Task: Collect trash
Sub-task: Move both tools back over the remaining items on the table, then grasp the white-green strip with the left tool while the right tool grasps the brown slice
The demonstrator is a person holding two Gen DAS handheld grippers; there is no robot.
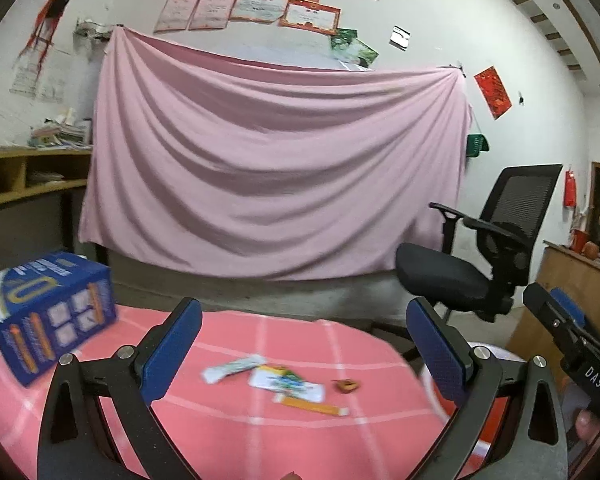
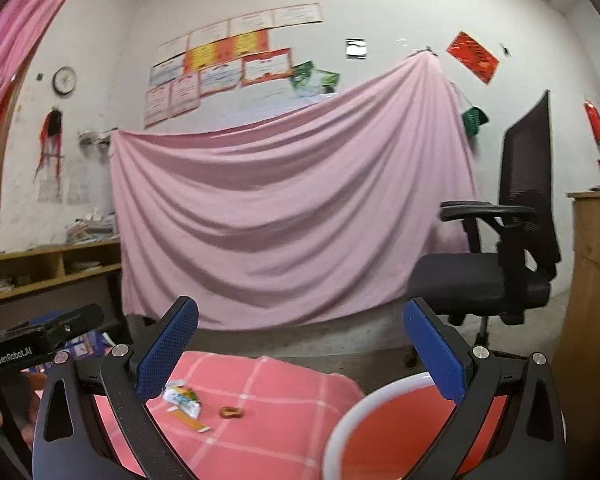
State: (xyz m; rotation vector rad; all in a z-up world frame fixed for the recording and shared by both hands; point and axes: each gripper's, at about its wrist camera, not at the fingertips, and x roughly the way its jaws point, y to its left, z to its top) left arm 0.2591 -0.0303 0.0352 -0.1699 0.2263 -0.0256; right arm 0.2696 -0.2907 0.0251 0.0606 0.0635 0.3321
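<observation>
left gripper (image 1: 304,344) reads "genrobot.ai", right gripper (image 2: 300,348) "das" — both fingers spread wide, empty.

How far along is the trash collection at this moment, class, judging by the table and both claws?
Nothing looks collected yet. The white wrapper, printed wrapper, orange strip and small brown ring-shaped scrap lie on the pink checked tablecloth. The left claw and right claw are open and hold nothing. The red bin shows no trash in its visible part. All four pieces remain.
</observation>
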